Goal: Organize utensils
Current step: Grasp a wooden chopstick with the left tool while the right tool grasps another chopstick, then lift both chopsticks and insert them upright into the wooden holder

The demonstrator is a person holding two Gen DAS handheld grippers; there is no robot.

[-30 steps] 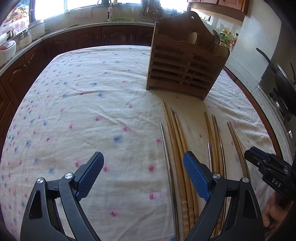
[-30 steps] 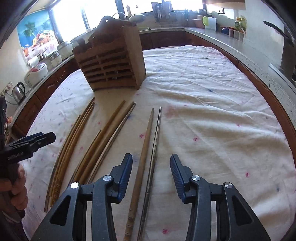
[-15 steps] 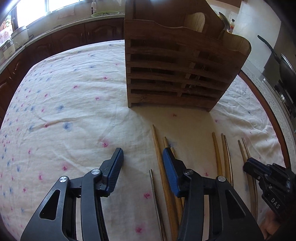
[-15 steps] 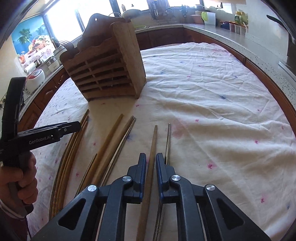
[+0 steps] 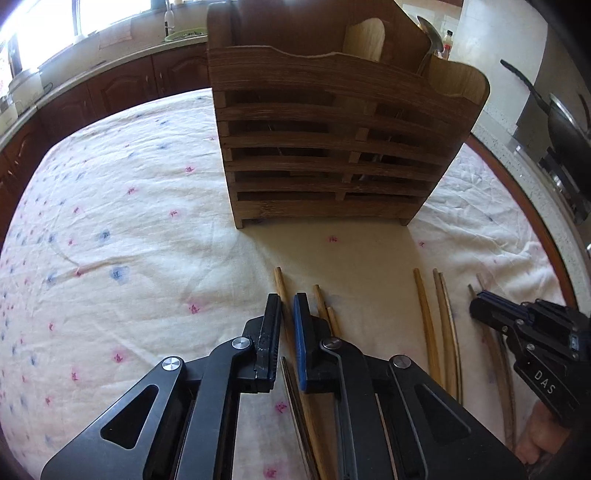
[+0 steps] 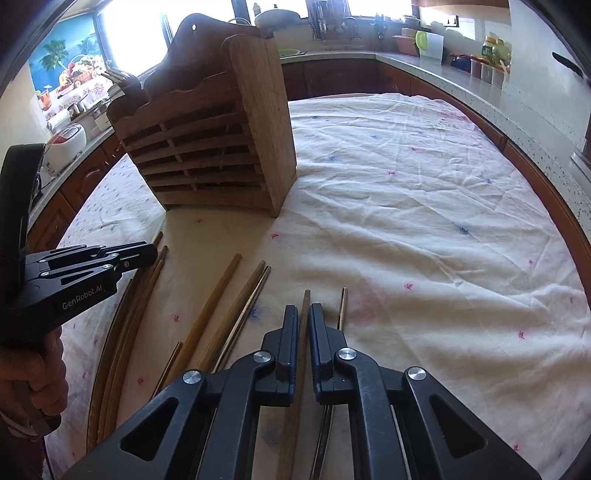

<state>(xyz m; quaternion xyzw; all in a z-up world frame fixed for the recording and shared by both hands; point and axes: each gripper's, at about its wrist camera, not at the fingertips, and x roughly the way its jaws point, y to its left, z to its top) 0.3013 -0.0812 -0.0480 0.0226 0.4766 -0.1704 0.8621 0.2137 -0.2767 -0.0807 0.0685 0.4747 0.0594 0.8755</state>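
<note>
Several wooden and metal chopsticks lie side by side on the flowered cloth in front of a slatted wooden utensil holder [image 5: 332, 147] [image 6: 221, 147]. My left gripper [image 5: 287, 300] is closing its jaws on the leftmost wooden chopstick [image 5: 279, 277], and the blue pads press on it near its far tip. In the right wrist view my right gripper [image 6: 303, 310] is closing on another wooden chopstick [image 6: 306, 295], which runs between its pads. A metal chopstick [image 6: 344, 306] lies just right of it. Each gripper also shows in the other's view: the left gripper [image 6: 110, 258], the right gripper [image 5: 517, 325].
The holder has a spoon [image 5: 430, 33] and a wooden paddle [image 5: 365, 37] standing in it. More chopsticks [image 5: 424, 317] [image 6: 218, 299] lie between the two grippers. Kitchen counters ring the table, with a pan [image 5: 565, 125] to the right. A hand [image 6: 33, 373] holds the left gripper.
Both grippers moved forward toward the holder and lowered over the chopsticks. Both sets of jaws went from open to closed, each around a wooden chopstick.
</note>
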